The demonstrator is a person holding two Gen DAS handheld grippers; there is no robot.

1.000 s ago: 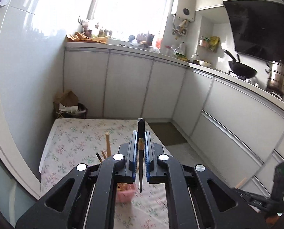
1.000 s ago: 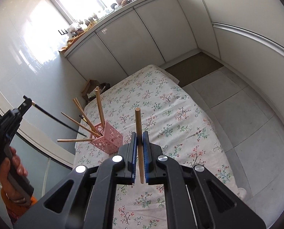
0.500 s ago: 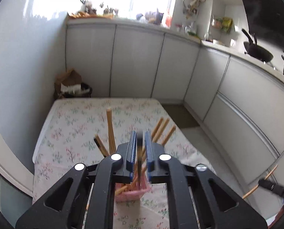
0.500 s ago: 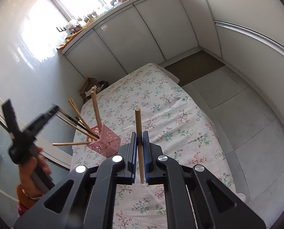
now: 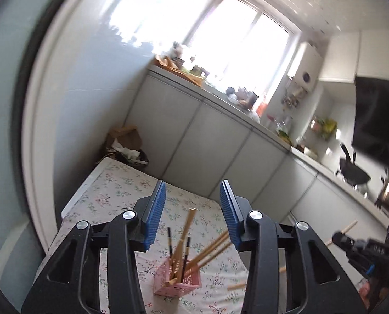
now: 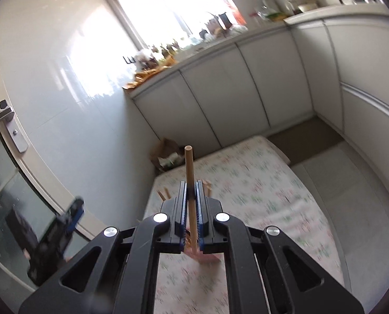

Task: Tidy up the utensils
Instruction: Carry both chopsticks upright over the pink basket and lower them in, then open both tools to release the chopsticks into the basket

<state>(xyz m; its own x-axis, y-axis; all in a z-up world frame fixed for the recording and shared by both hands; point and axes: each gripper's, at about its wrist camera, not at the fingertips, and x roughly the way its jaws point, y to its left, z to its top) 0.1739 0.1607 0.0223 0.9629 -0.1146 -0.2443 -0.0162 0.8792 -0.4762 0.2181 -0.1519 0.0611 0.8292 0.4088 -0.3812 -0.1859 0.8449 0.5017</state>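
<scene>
A pink mesh holder stands on the floral-cloth table with several wooden and dark chopsticks leaning in it. My left gripper is open and empty, above and behind the holder. My right gripper is shut on a wooden chopstick held upright; the pink holder shows just under its fingers. The right gripper also shows at the left wrist view's right edge. The left gripper shows blurred at the lower left of the right wrist view.
White cabinets and a cluttered counter run behind the table. A bin with a paper bag sits at the table's far corner. A wok is on the stove at right. A glass door with a handle is on the left.
My left gripper opened and let go of the dark chopstick, which now stands in the pink holder, then tilted up. My right gripper moved left over the holder, still holding its chopstick.
</scene>
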